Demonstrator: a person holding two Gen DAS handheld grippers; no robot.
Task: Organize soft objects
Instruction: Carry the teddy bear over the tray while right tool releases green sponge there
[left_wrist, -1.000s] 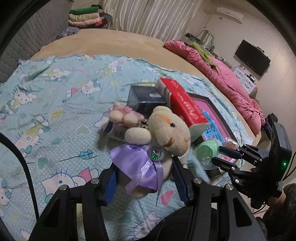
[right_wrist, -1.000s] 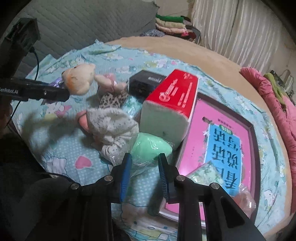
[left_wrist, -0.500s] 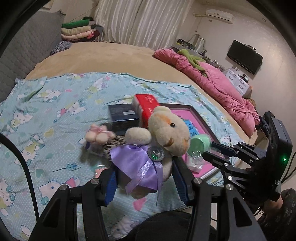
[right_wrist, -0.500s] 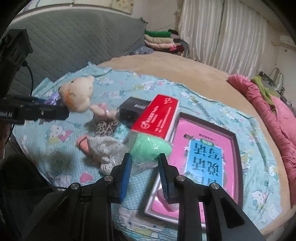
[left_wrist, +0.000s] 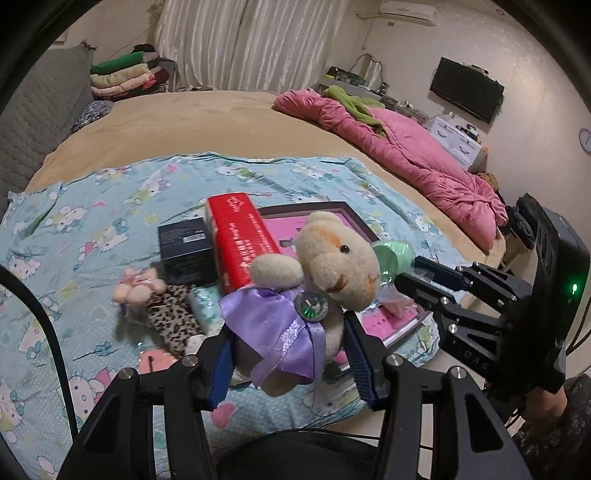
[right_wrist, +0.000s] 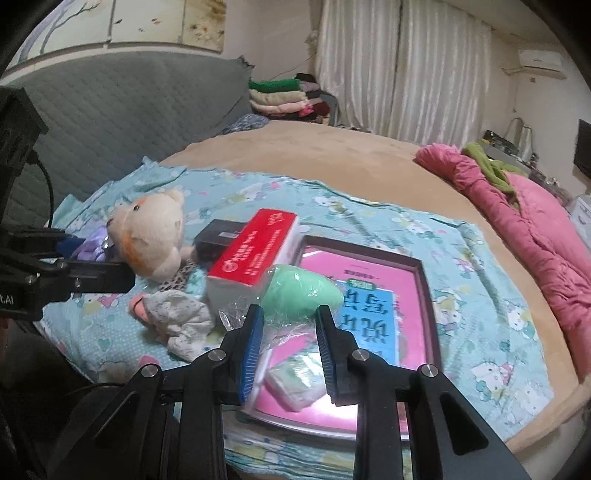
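While both tongs rise farther off the bed (left_wrist: 184, 122), the left tongs (left_wrist: 288, 354) stay clamped on the cream plush bear with a purple bow (left_wrist: 314, 280) and the right tongs (right_wrist: 290, 332) on the mint-green soft egg in clear wrap (right_wrist: 299, 291); both look ready for sorting.

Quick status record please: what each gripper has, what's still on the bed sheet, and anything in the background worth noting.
left gripper: shut on teddy bear, lifted off the sheet
right gripper: shut on green toy in clear wrap
sheet: red box, black box, pink book, grey plush, small pink plush, leopard-print item
background: pink quilt, folded clothes stack
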